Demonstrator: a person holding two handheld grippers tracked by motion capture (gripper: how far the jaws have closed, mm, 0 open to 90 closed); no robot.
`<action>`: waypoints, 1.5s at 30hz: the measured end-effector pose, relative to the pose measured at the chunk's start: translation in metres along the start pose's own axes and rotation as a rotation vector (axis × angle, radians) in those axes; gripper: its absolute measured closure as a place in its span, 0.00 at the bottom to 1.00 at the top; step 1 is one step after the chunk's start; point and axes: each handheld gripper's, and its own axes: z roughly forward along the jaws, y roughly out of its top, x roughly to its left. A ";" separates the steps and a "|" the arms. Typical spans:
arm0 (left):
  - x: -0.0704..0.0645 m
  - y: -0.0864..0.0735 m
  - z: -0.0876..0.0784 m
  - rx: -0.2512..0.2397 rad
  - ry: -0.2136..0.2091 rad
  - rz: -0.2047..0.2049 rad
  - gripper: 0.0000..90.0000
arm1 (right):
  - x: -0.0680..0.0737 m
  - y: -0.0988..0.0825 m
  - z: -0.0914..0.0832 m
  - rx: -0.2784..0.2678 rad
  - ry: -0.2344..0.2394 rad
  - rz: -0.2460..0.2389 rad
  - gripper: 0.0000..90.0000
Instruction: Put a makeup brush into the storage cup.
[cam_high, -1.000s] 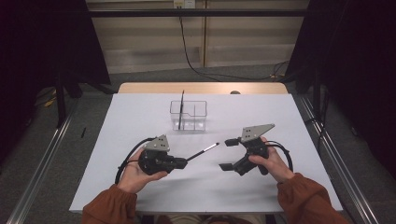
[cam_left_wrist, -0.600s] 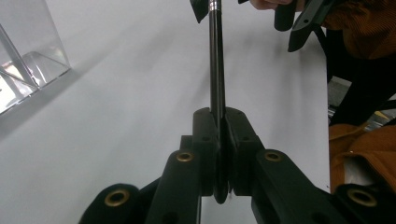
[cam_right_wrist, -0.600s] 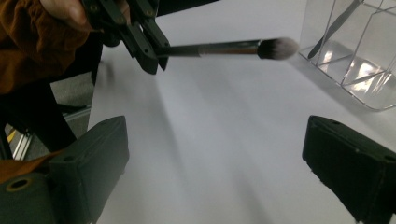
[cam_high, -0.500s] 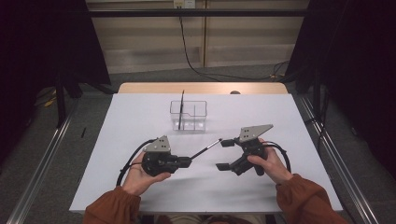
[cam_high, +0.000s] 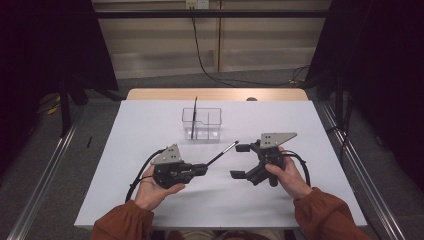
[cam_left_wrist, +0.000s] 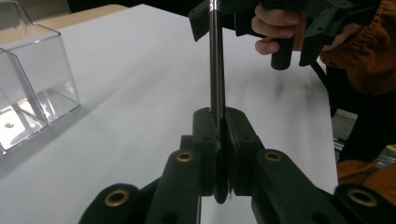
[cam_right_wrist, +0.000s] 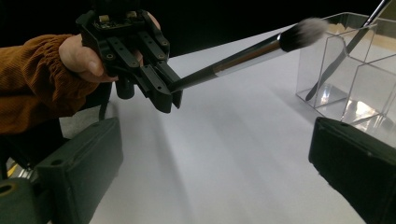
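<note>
Left gripper (cam_high: 204, 169) held level above the table in the left hand (cam_high: 155, 186), jaws clamped, pointing toward the right gripper (cam_high: 240, 161). Right gripper gripped by the right hand (cam_high: 285, 172), jaws spread wide. Both forearms entering from the near edge, rust-coloured sleeves (cam_high: 122, 225).

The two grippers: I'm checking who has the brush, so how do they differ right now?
The left gripper is shut on the makeup brush, gripping its dark handle; the right gripper stands wide open with nothing between its jaws. The left one points its brush toward the clear organizer; the right one faces the brush's tip. Both are hand-held above the white table.
</note>
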 end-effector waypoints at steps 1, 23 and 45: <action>-0.001 0.000 0.001 -0.006 -0.001 0.002 0.93 | 0.000 0.001 0.000 -0.004 -0.004 0.005 0.03; -0.003 -0.001 0.016 -0.026 -0.024 0.027 0.93 | -0.002 0.009 -0.003 -0.048 0.031 0.057 0.47; -0.007 -0.007 0.029 0.025 -0.037 0.064 0.93 | -0.005 0.008 -0.002 -0.082 0.086 0.115 0.86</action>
